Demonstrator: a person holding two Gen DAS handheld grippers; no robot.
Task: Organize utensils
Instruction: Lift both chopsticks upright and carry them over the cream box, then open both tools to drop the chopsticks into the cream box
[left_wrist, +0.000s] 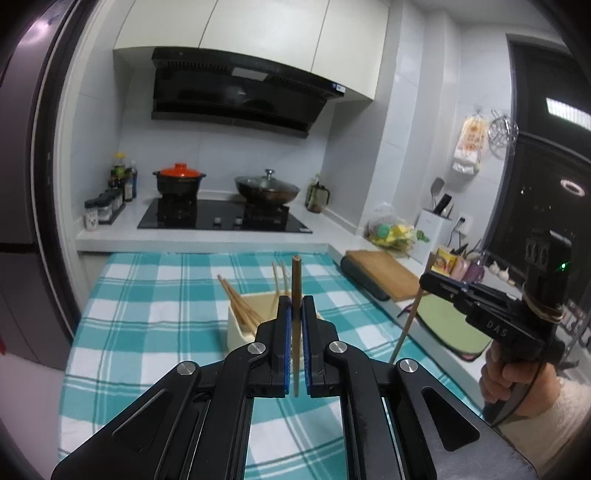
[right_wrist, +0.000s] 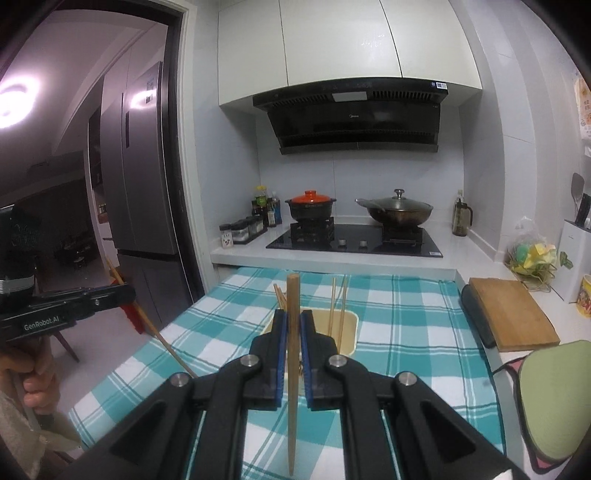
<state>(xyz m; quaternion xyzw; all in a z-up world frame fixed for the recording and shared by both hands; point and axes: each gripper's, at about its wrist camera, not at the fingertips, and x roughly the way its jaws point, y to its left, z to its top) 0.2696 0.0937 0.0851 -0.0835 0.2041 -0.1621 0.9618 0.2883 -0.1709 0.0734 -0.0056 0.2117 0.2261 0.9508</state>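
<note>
My left gripper (left_wrist: 295, 301) is shut on a wooden chopstick (left_wrist: 296, 317) that stands upright between its blue pads. My right gripper (right_wrist: 291, 315) is shut on another wooden chopstick (right_wrist: 293, 369), also upright. Both hover above a cream rectangular holder (left_wrist: 240, 332) on the teal checked cloth (left_wrist: 155, 295); several chopsticks (left_wrist: 240, 306) lean inside it. The holder also shows in the right wrist view (right_wrist: 351, 332) with chopsticks (right_wrist: 338, 310) sticking up. The right gripper appears in the left wrist view (left_wrist: 424, 280), the left gripper in the right wrist view (right_wrist: 127, 291).
A wooden cutting board (right_wrist: 513, 314) and a green mat (right_wrist: 557, 398) lie on the counter at the right. A stove (right_wrist: 354, 240) with an orange-lidded pot (right_wrist: 310, 208) and a wok (right_wrist: 397, 212) stands behind. A fridge (right_wrist: 144, 184) is at the left.
</note>
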